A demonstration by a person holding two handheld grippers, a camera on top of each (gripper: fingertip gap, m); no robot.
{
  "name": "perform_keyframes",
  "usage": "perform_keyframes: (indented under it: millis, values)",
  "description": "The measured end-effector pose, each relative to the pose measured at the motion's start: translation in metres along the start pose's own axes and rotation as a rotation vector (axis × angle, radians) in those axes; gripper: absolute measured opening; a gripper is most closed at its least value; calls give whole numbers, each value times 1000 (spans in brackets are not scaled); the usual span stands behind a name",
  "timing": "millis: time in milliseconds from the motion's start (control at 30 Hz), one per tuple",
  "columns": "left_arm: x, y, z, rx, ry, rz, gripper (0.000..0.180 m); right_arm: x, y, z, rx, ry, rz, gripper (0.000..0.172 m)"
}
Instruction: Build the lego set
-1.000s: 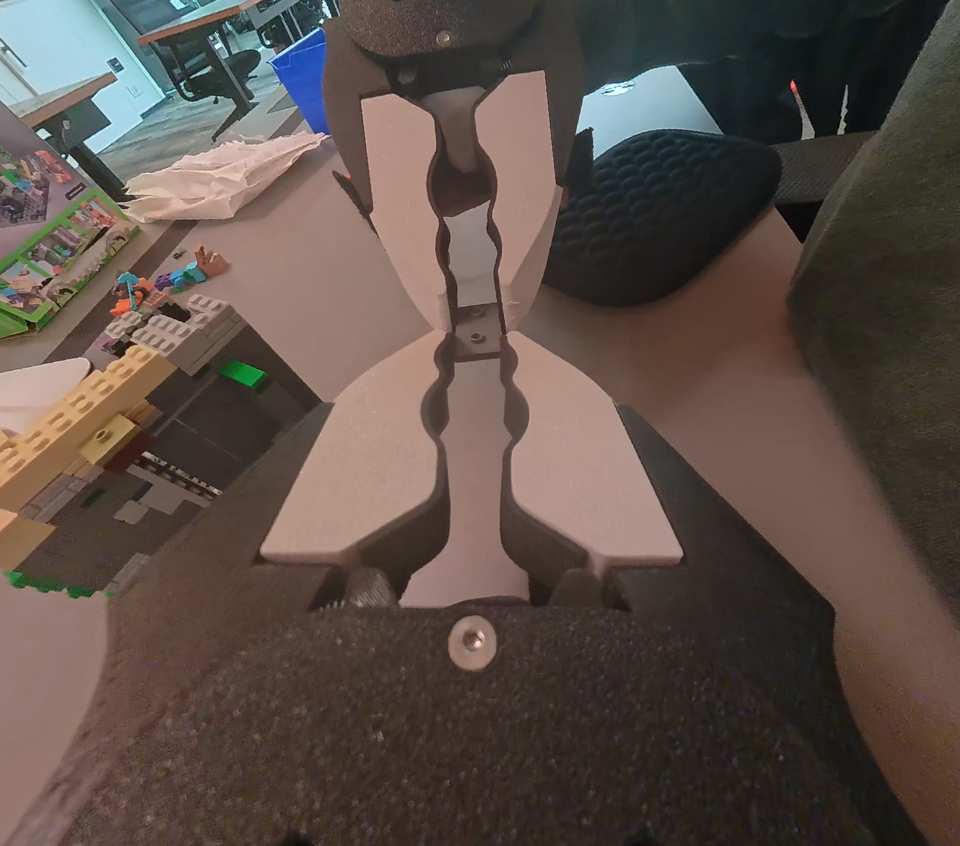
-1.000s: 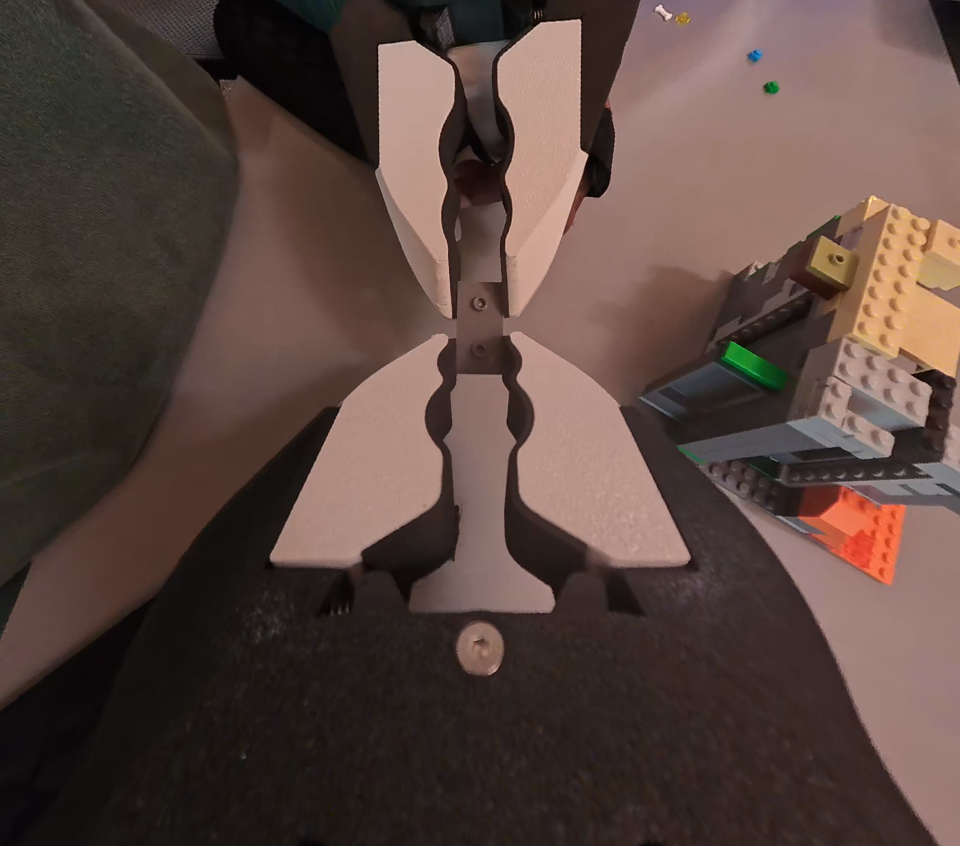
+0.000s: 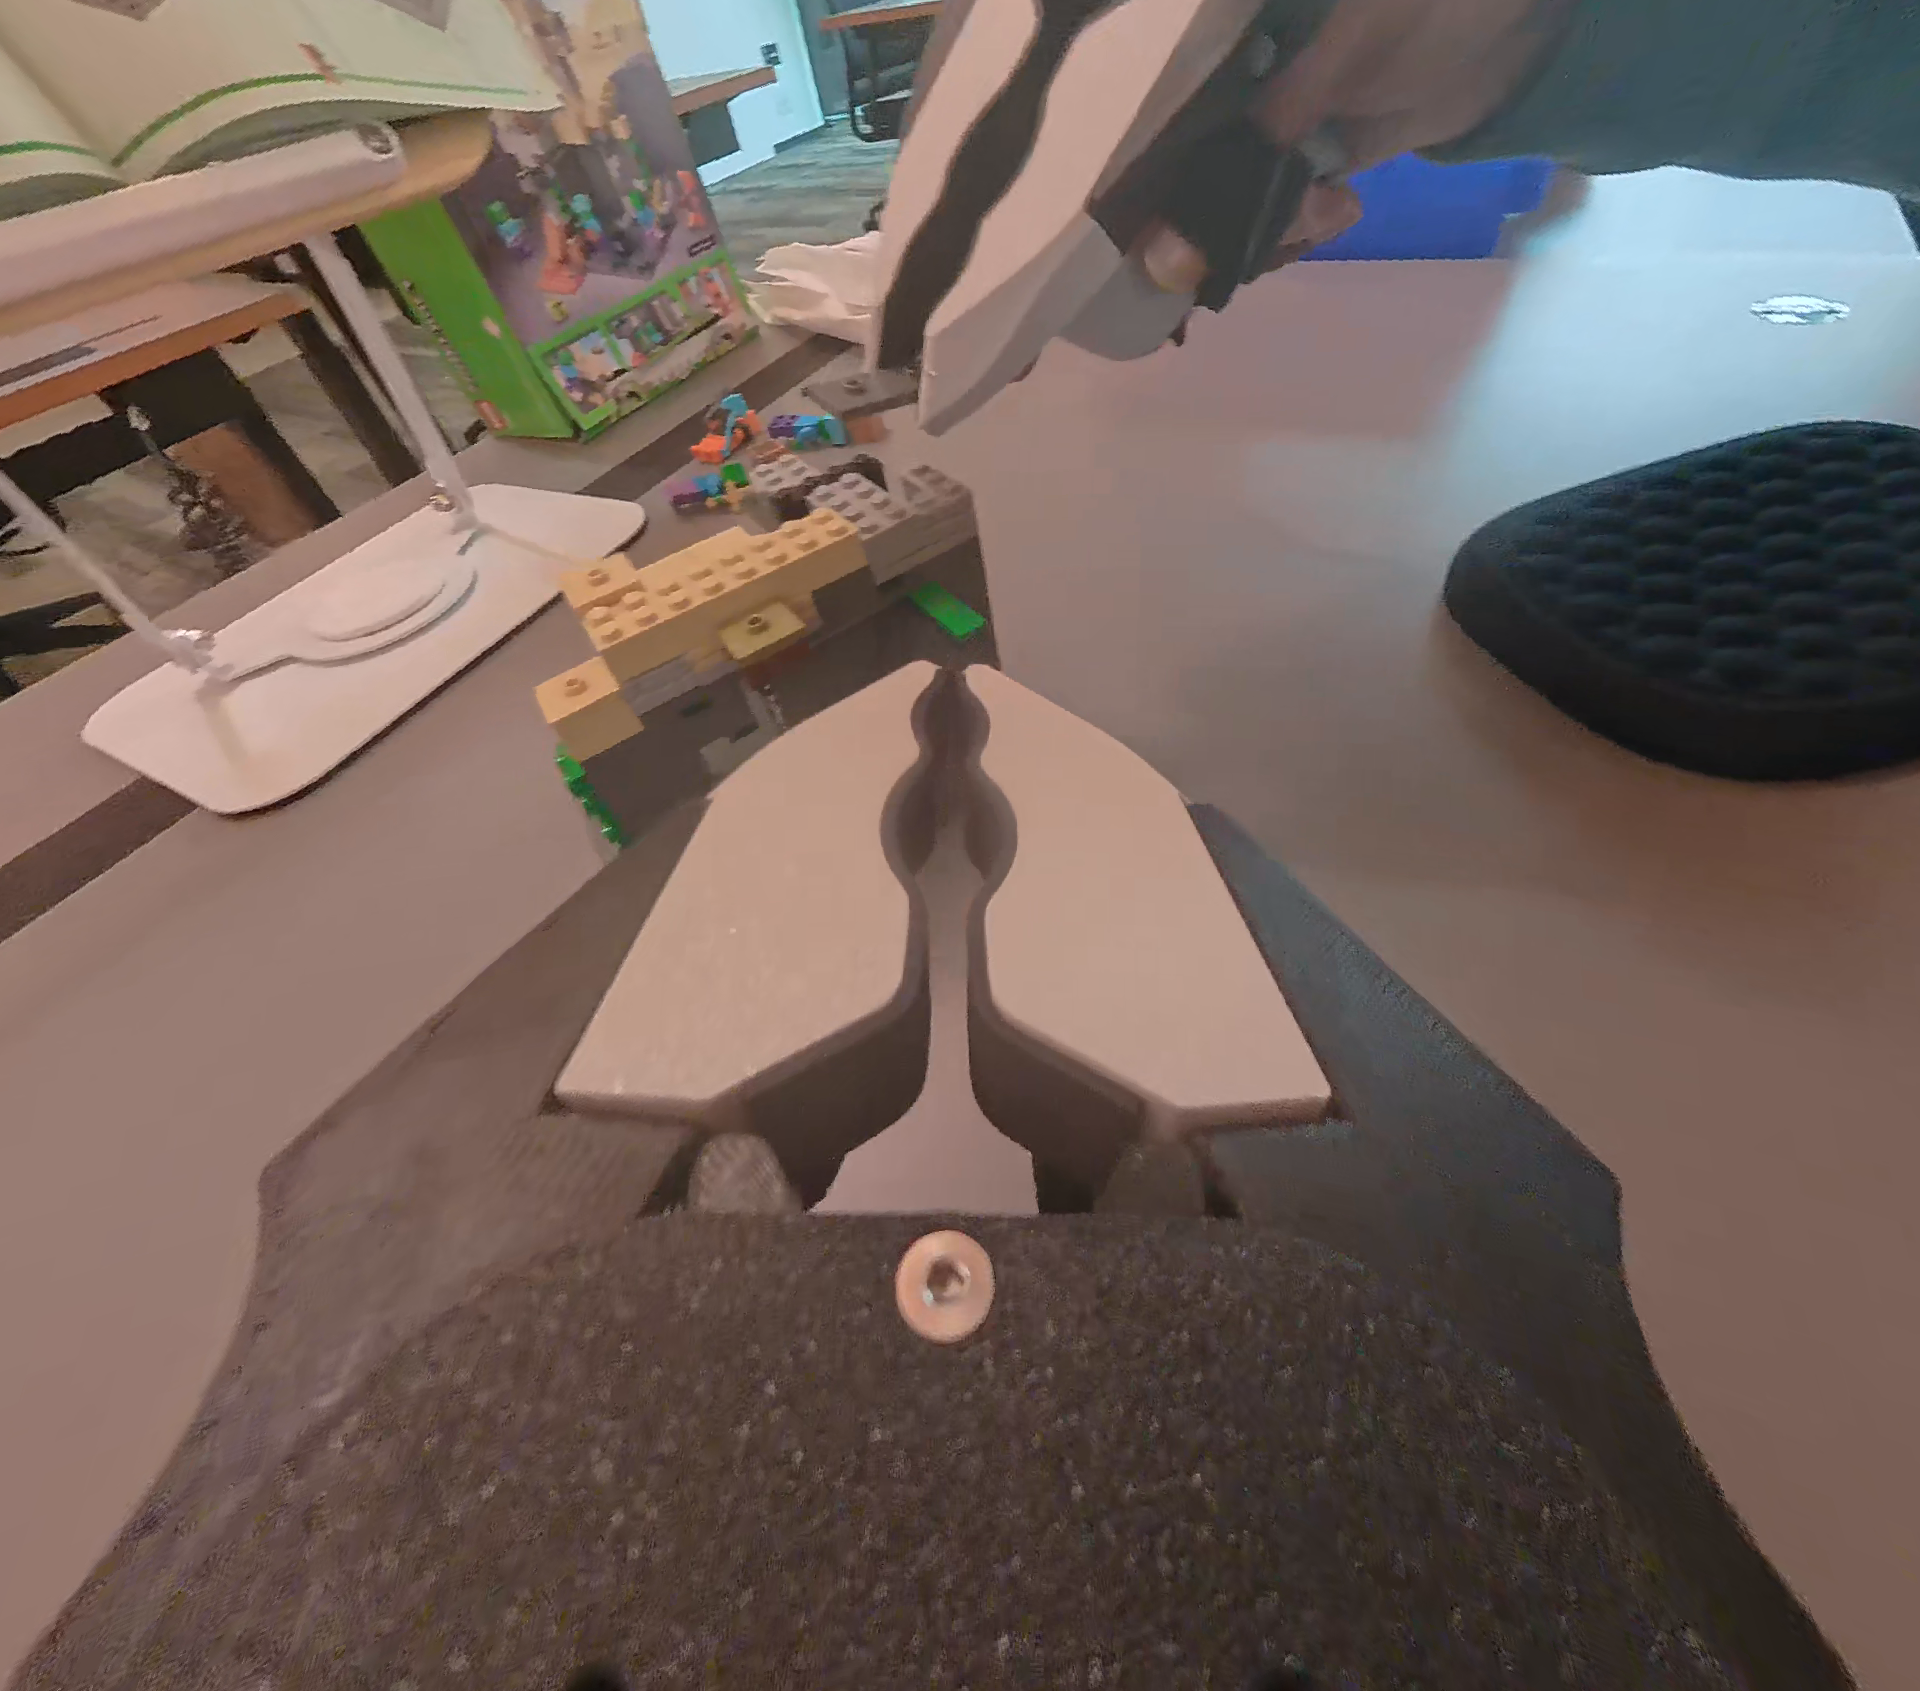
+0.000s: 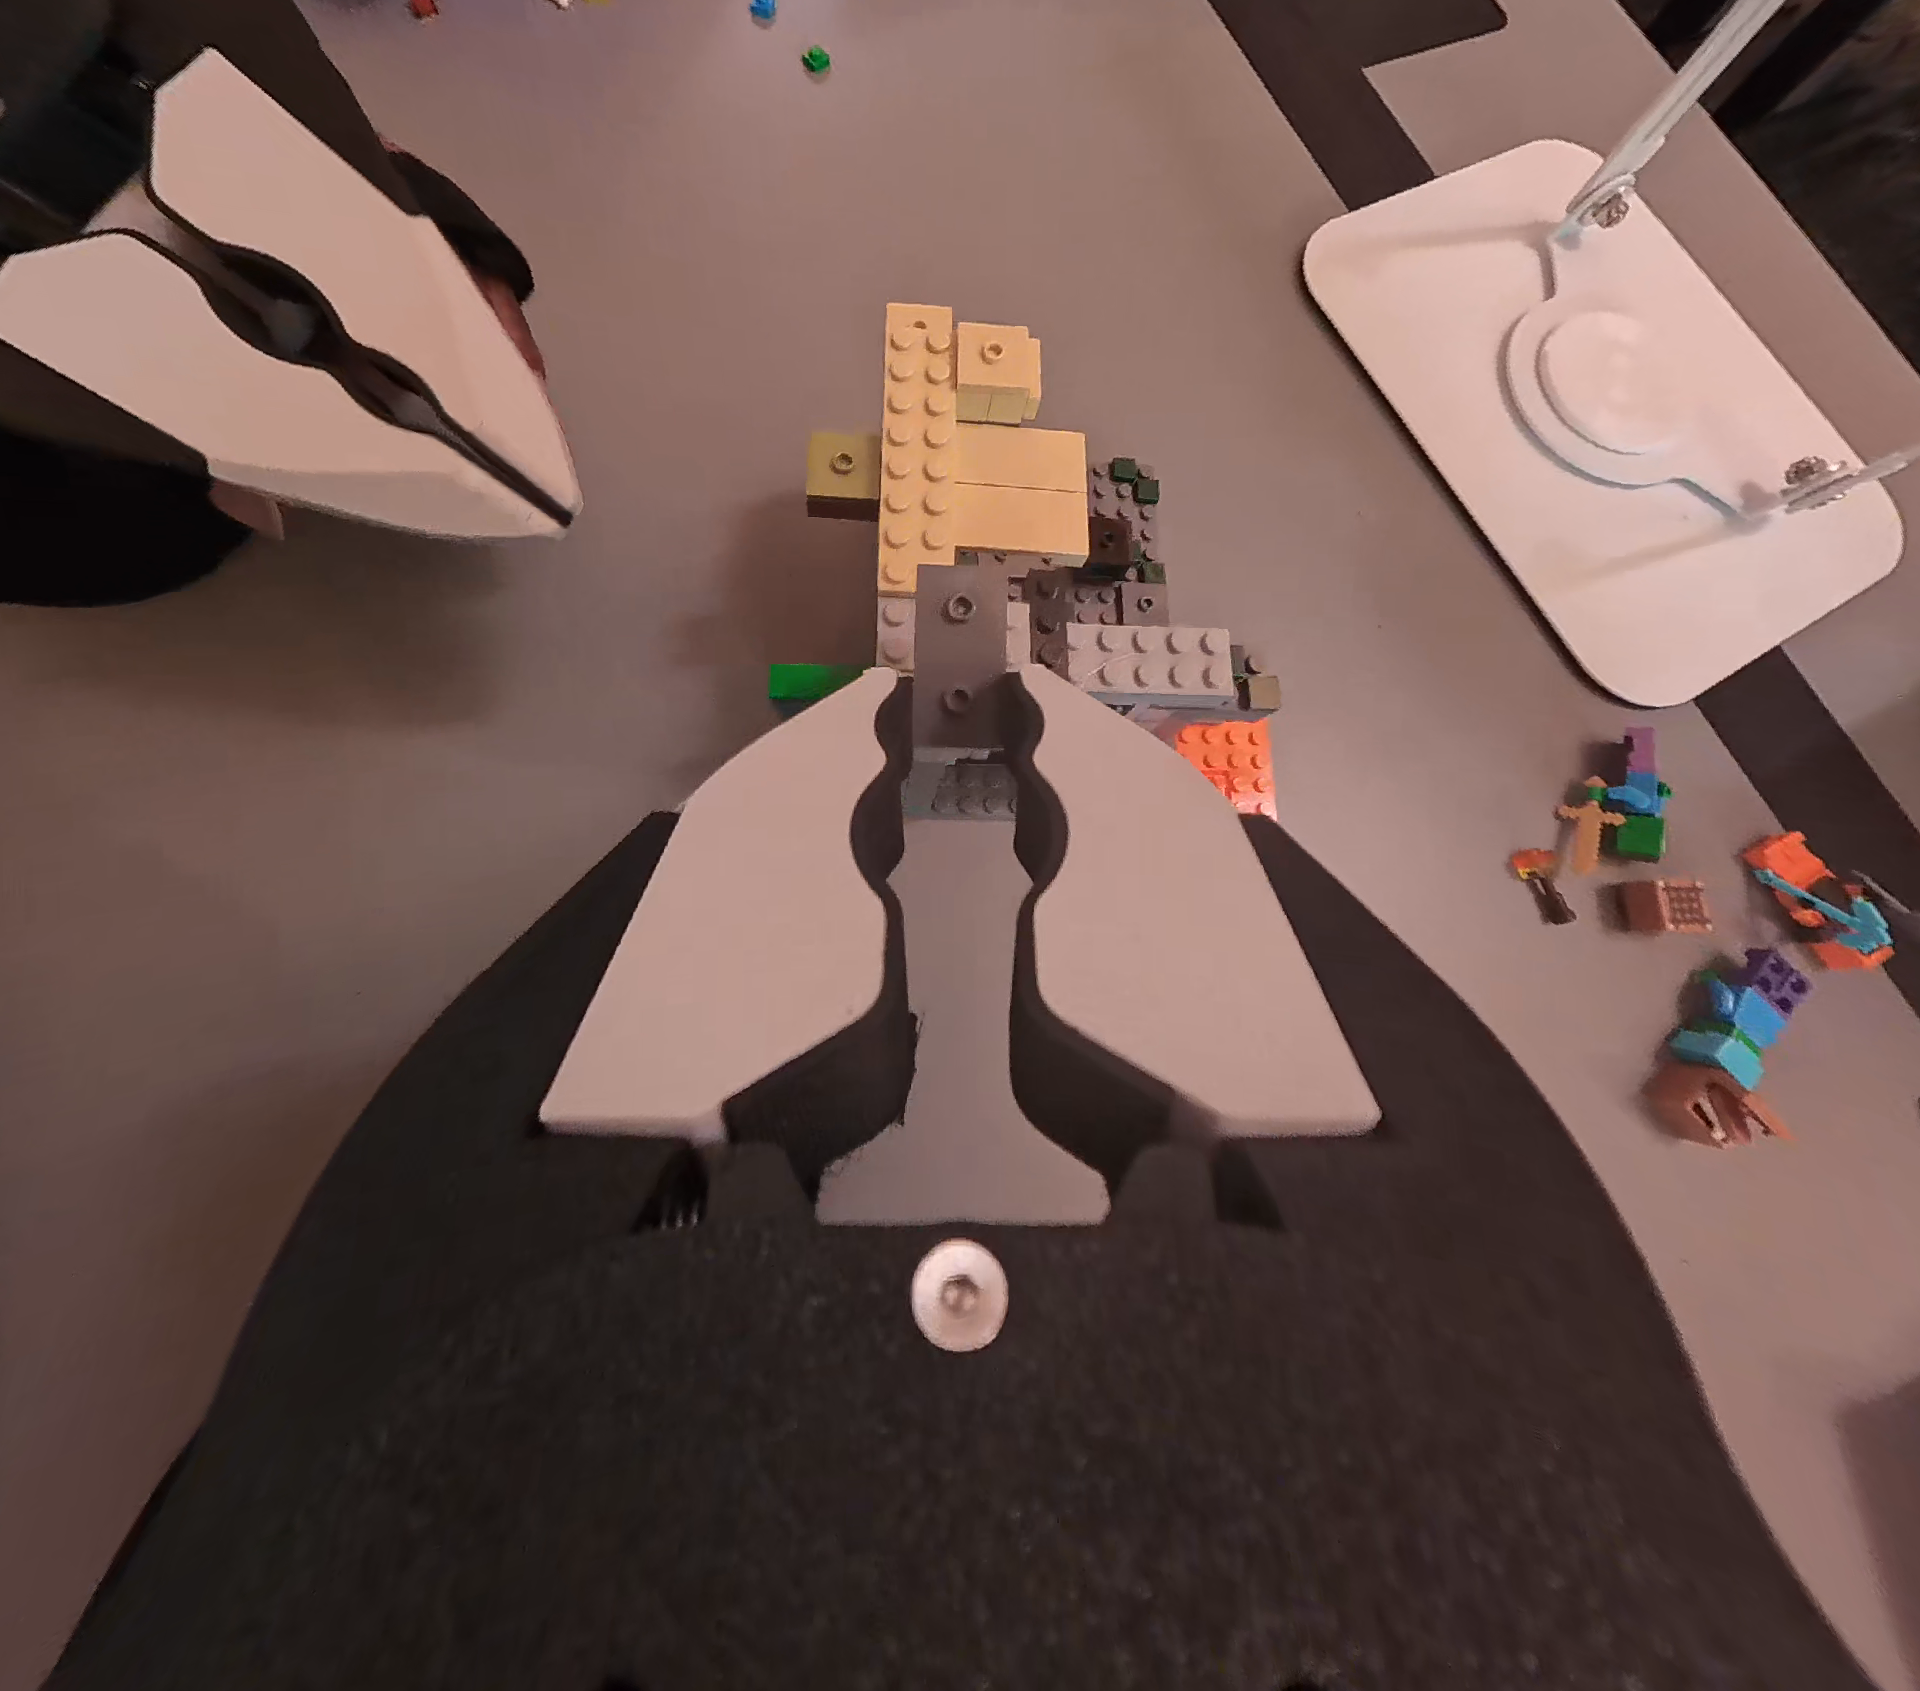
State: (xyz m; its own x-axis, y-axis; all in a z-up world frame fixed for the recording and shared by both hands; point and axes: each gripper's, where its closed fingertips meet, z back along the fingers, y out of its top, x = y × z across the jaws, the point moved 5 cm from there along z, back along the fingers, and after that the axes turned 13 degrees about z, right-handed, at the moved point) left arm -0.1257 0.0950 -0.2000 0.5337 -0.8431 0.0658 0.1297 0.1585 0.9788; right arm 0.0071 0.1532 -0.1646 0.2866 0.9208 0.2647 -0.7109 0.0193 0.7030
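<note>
1. Left wrist view: your left gripper is closing fully on nothing, hovering just beside the brick model on the table.
2. Right wrist view: your right gripper is pinching a dark grey plate directly above the brick model, mid-table, well apart from the white stand base.

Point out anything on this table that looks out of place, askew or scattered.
A few tiny loose pieces lie strewn across the grey table, far from the brick build. Minifigure parts lie tumbled in a separate heap. The dark grey plate pinched in the right gripper sits above the build, not seated on it.
</note>
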Motion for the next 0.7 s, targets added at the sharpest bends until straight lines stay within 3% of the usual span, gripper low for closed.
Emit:
perform_keyframes:
  millis: [700]
  values:
    - [-7, 8, 9, 41, -1, 2, 0, -6, 1, -10, -216, 22, 1, 16]
